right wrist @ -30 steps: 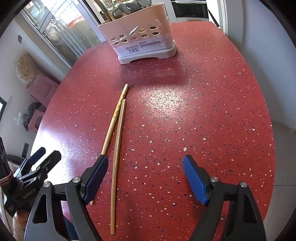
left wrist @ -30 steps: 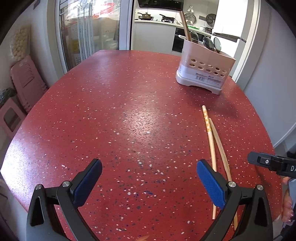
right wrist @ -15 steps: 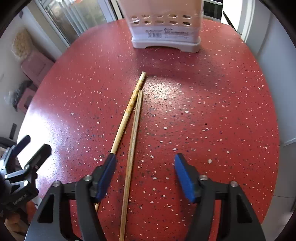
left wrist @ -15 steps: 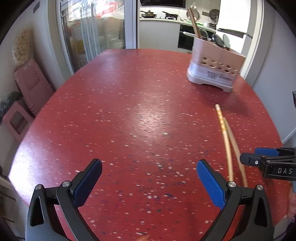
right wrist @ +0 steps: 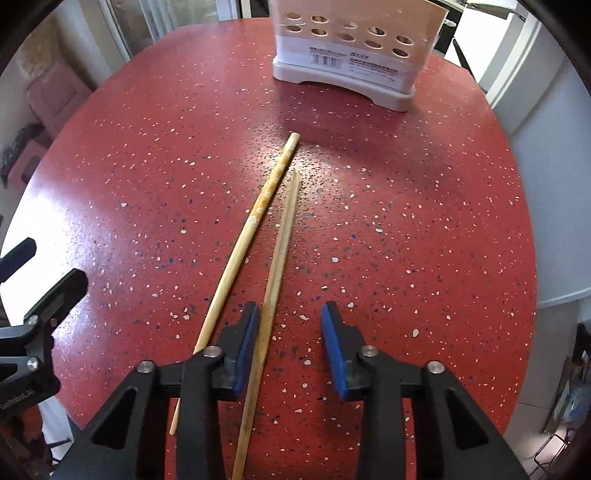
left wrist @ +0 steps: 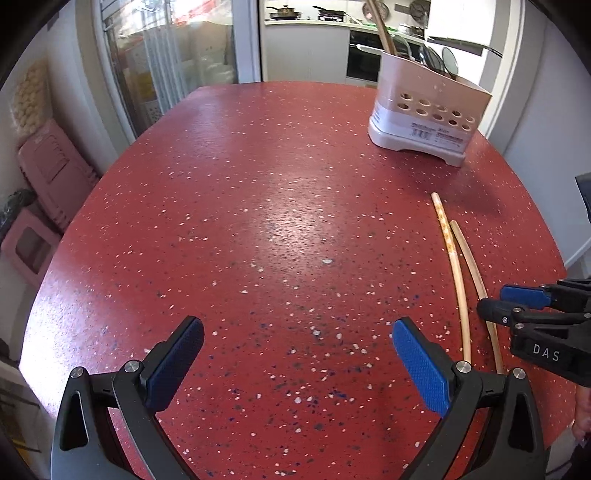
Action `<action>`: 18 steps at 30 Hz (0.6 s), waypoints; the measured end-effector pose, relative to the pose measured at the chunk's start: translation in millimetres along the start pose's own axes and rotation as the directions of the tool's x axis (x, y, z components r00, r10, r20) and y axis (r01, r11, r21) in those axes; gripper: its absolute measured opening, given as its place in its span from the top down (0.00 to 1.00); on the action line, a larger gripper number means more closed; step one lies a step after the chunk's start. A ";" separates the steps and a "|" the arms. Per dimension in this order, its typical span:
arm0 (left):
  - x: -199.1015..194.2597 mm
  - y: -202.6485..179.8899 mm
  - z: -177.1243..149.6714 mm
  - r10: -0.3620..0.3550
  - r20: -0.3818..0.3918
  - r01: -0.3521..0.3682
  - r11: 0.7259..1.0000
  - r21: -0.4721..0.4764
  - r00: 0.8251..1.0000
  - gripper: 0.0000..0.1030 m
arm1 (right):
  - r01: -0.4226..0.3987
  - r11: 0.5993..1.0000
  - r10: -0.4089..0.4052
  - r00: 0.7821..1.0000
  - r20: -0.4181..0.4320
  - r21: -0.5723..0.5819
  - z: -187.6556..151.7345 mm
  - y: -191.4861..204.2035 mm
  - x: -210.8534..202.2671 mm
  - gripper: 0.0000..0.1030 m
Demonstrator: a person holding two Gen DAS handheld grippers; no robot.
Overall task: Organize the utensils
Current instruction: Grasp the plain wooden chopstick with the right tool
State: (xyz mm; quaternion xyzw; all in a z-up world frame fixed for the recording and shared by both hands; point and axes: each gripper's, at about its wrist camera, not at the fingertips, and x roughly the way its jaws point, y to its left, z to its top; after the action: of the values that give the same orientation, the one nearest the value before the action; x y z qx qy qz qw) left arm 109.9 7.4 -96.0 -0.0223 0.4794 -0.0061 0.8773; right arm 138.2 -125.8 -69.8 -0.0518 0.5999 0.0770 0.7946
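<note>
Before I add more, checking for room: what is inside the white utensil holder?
In the utensil holder stand a wooden stick and several dark ladle or spoon heads. Its walls hide their lower parts and any free compartments.

Pink plastic stools [left wrist: 48, 173] are standing stacked against the wall beside the red speckled table [left wrist: 258, 229]. Pans [left wrist: 284, 14] are sitting on the kitchen counter [left wrist: 306, 24] beyond a glass sliding door [left wrist: 166, 62].

frame: both hand-held grippers black, with triangle holes
pads: blue and bumpy
screws: round, silver, behind the pads
letters: white "DAS" on the right hand-held gripper [left wrist: 517, 295]
</note>
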 end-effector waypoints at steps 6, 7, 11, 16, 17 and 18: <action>3.2 -20.4 8.1 -0.034 -0.021 0.035 0.998 0.047 0.999 0.00 | -0.074 0.996 0.073 0.997 0.019 0.041 -1.9 -18.3 -1.2 0.94; 4.9 -26.0 10.3 -0.045 -0.028 0.047 0.997 0.061 0.999 0.00 | -0.091 0.995 0.090 0.996 0.023 0.049 -2.3 -22.2 -1.0 0.94; 14.3 -50.6 21.4 -0.104 -0.074 0.112 0.988 0.108 0.992 0.00 | -0.149 0.985 0.143 0.987 0.072 0.086 -9.7 -46.9 -9.6 0.94; 28.9 -84.5 35.8 -0.136 -0.132 0.157 0.974 0.161 0.982 0.00 | -0.183 0.974 0.168 0.979 0.118 0.135 -15.7 -70.6 -23.2 0.94; 34.4 -91.7 39.3 -0.139 -0.151 0.164 0.972 0.167 0.979 0.00 | -0.188 0.972 0.171 0.978 0.121 0.143 -17.2 -72.8 -24.4 0.94; 37.7 -95.9 41.3 -0.140 -0.162 0.167 0.971 0.169 0.977 0.00 | -0.196 0.968 0.178 0.976 0.125 0.154 -18.9 -77.9 -25.6 0.94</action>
State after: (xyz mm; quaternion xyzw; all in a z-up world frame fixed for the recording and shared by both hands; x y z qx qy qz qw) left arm 166.0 -88.2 -101.1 0.0213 0.5377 -0.1194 0.8344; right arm 127.9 -207.2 -51.2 0.0754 0.5615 0.1043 0.8174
